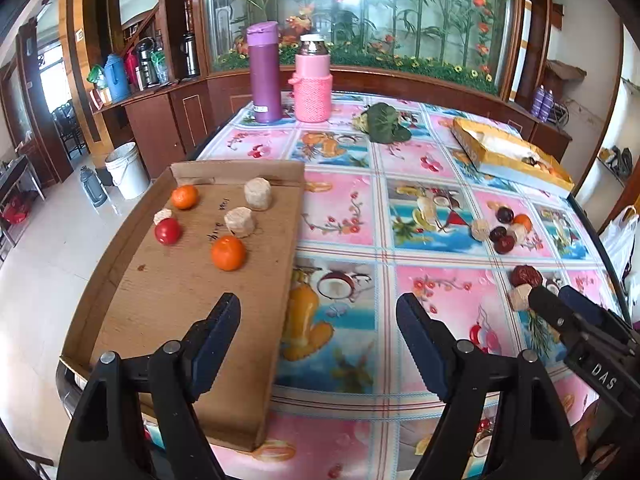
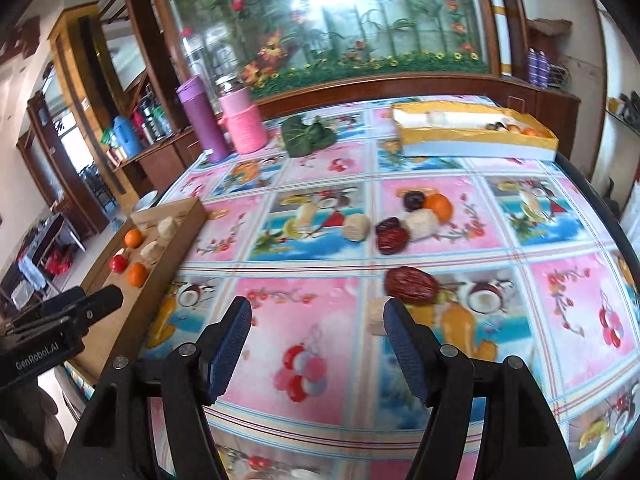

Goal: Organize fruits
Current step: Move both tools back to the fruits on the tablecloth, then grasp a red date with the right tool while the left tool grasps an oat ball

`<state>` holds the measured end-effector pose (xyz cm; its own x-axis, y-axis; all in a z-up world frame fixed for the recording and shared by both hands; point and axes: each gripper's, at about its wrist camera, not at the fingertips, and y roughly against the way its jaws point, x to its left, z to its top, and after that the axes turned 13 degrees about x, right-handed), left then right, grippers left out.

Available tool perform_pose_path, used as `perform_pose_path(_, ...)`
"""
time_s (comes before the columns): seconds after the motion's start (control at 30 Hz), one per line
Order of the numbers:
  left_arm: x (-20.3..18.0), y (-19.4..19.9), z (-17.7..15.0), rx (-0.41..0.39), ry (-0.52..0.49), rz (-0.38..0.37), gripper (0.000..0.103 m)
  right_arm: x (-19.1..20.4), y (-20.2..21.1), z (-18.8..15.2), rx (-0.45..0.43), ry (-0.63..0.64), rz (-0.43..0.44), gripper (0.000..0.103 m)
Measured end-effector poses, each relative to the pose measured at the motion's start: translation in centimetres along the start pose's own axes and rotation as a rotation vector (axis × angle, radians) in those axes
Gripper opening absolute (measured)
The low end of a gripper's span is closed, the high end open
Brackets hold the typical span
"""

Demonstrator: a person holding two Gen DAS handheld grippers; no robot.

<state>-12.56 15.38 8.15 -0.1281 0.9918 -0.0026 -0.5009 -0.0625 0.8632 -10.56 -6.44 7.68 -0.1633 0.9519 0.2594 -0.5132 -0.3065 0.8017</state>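
Foreground, both views: left gripper (image 1: pixel 318 344) and right gripper (image 2: pixel 318 346), jaws wide apart, holding nothing, above a fruit-print tablecloth (image 1: pixel 420 184). Lower left: cardboard tray (image 1: pixel 168 292) holding two oranges (image 1: pixel 228 253), one tomato (image 1: pixel 168 231) and three pale cylinders (image 1: pixel 239 222). Centre right: one red date (image 2: pixel 411 285) just past the right fingertips; beyond it, a loose fruit cluster (image 2: pixel 416 220). Far edge: two flasks (image 1: pixel 264 72), one leafy vegetable (image 1: pixel 384 123), one yellow box (image 1: pixel 512 158); glass-fronted wooden cabinet (image 1: pixel 360 12) behind.
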Motion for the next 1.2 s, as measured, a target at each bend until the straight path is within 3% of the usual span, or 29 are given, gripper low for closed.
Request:
perform_pose_path(0.3,-1.4,-1.4,-0.2,0.063,-0.005,-0.051,0.08,-4.2,0.2,-0.4,-0.004,-0.083,0.001,0.073)
perform_pose_path(0.47,-1.8,-1.9,-0.3,0.088,-0.01,-0.115,0.08,-7.9,0.8,-0.4,-0.014,-0.138,-0.035,0.073)
perform_pose_path(0.6,-2.9,-2.9,-0.3,0.111,-0.03,-0.139,0.08,-11.8,1.1,-0.7,0.018,-0.178,-0.105,0.073)
perform_pose_path(0.73,-4.3,-4.4,-0.5,0.157,-0.052,-0.175,0.08,-14.0,1.3,-0.7,0.048,-0.207,-0.112,0.073)
perform_pose_path(1.03,-7.2,-4.9,-0.9,0.172,-0.135,-0.217,0.08,-11.8,-2.6,2.9,0.159,-0.142,0.052,0.072)
perform_pose_path(1.13,-7.3,-5.0,-0.8,0.174,-0.138,-0.22,0.08,-10.0,-4.2,4.0,0.179,-0.099,0.059,0.064)
perform_pose_path(1.2,-7.5,-5.0,-0.8,0.172,-0.144,-0.22,0.08,-8.9,-5.2,4.4,0.196,-0.065,0.055,0.052)
